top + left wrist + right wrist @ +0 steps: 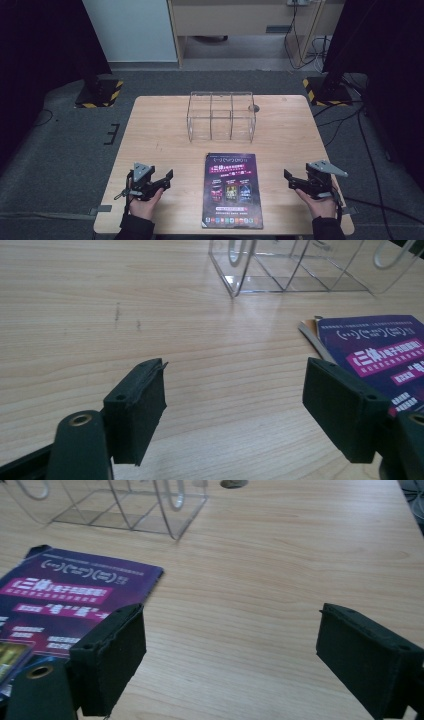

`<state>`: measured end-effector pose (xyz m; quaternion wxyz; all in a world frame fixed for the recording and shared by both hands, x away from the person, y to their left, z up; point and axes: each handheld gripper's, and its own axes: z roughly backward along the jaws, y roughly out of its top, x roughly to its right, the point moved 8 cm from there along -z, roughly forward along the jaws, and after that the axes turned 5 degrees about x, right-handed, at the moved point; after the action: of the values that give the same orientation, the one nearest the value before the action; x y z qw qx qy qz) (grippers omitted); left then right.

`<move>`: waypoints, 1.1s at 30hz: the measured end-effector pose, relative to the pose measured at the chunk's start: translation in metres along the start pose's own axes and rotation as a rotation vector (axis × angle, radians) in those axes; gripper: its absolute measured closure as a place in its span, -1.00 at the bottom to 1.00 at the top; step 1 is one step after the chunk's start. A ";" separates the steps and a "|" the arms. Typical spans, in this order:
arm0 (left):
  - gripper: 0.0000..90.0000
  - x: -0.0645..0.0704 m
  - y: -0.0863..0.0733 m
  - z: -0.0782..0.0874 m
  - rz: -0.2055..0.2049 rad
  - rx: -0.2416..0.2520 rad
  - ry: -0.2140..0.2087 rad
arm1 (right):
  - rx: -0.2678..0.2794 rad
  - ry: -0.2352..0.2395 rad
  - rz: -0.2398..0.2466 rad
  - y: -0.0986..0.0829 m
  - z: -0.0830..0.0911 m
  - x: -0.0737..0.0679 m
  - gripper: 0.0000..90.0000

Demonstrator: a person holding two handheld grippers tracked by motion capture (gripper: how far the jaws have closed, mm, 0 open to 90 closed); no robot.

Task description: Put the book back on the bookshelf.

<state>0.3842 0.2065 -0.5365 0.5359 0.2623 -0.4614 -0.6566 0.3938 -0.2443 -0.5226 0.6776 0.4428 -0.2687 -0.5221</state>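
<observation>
1. So, you're right at the start as far as I can judge: nothing is gripped. The purple booklet (232,190) lies flat on the desk (160,135), lower middle of the high view, between your two hands and touching neither.

2. Left tongs (169,179) sit lower left of the high view, jaws spread wide with bare wood between them. In the left gripper view the left tongs (235,412) face the open desk, and the booklet (385,350) is off at the right edge of the frame, just beside the right-hand jaw.

3. Right tongs (287,179) are lower right, also spread and holding nothing. In the right gripper view the right tongs (230,652) look over bare wood, and the booklet (75,595) fills the left side, partly behind the left-hand jaw.

4. The clear acrylic organizer (221,116) stands in the upper middle of the high view, well apart from the booklet, its compartments looking empty. My guess is the booklet goes in there, so the pick-up, the lift and the placing are all left.

5. Orientation: the booklet's long axis runs bottom to top of the high view, toward the organizer. Its title end points up-frame at the organizer, and its bottom edge sits near your edge of the desk.
</observation>
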 end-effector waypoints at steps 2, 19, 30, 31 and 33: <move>-0.47 0.003 0.001 0.000 -0.003 0.004 -0.004 | -0.002 0.015 0.005 0.003 -0.002 -0.008 -0.70; -0.28 0.062 -0.006 -0.029 -0.002 -0.058 -0.117 | -0.046 0.106 0.067 -0.001 -0.025 -0.051 -0.67; -0.17 0.098 -0.030 -0.050 -0.022 -0.140 -0.199 | -0.117 0.143 0.099 -0.025 -0.039 -0.076 -0.59; -0.16 0.100 -0.031 -0.051 -0.024 -0.144 -0.202 | -0.119 0.146 0.099 -0.027 -0.039 -0.078 -0.57; -0.14 0.103 -0.034 -0.053 -0.029 -0.159 -0.207 | -0.124 0.152 0.098 -0.028 -0.040 -0.079 -0.57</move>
<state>0.3839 0.0921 -0.5743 0.4949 0.1564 -0.4567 -0.7225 0.3886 -0.1582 -0.5582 0.7468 0.4246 -0.2048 -0.4691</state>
